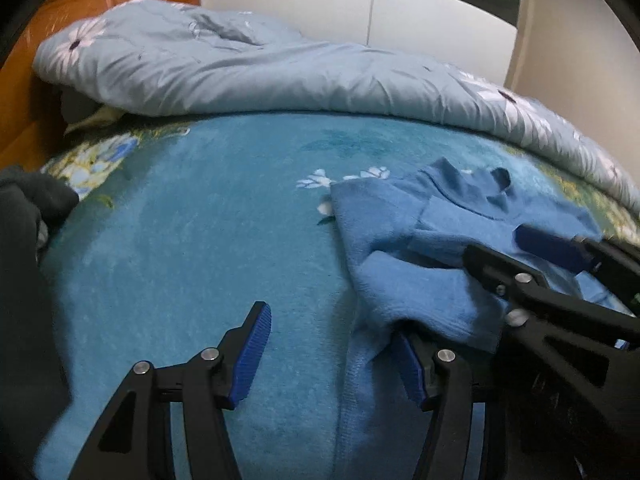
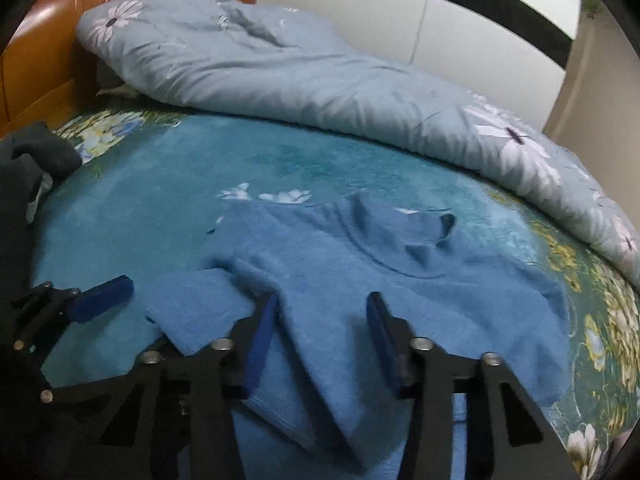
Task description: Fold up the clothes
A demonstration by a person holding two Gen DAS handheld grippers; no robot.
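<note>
1. Left gripper [image 1: 332, 354]: jaws stand wide apart; nothing is clamped between them; the left-hand pad [image 1: 250, 354] is clear over the bed cover; the right-hand pad sits at the edge of the sweater, with a fold of the fabric draped over its tip; whether pad and fabric actually press together cannot be told.

2. Right gripper [image 2: 324, 340]: jaws stand apart, though less widely than the left pair; a ridge of sweater fabric runs up between the two blue pads; the pads flank the fabric without pinching it; contact at the left-hand pad looks likely but is blurred.

3. Blue sweater [image 2: 360, 264]: lies flat on the teal blanket [image 2: 160, 184], directly ahead of and beneath the right gripper; its high collar [image 2: 424, 236] points away from the tongs; one folded sleeve [image 2: 192, 308] lies just left of the right gripper, between it and the left gripper's pad seen at the frame edge [image 2: 102, 300].

4. From the left wrist view the sweater [image 1: 420, 248] lies ahead and to the right of the left gripper; the right gripper [image 1: 524, 256] reaches over the garment from the right side.

5. Surroundings: a pale blue floral quilt [image 1: 240, 64] is heaped well beyond both tongs; a wooden headboard [image 2: 44, 48] stands to the far left; a dark garment [image 1: 28, 216] lies left of the left gripper, apart from the sweater.
</note>
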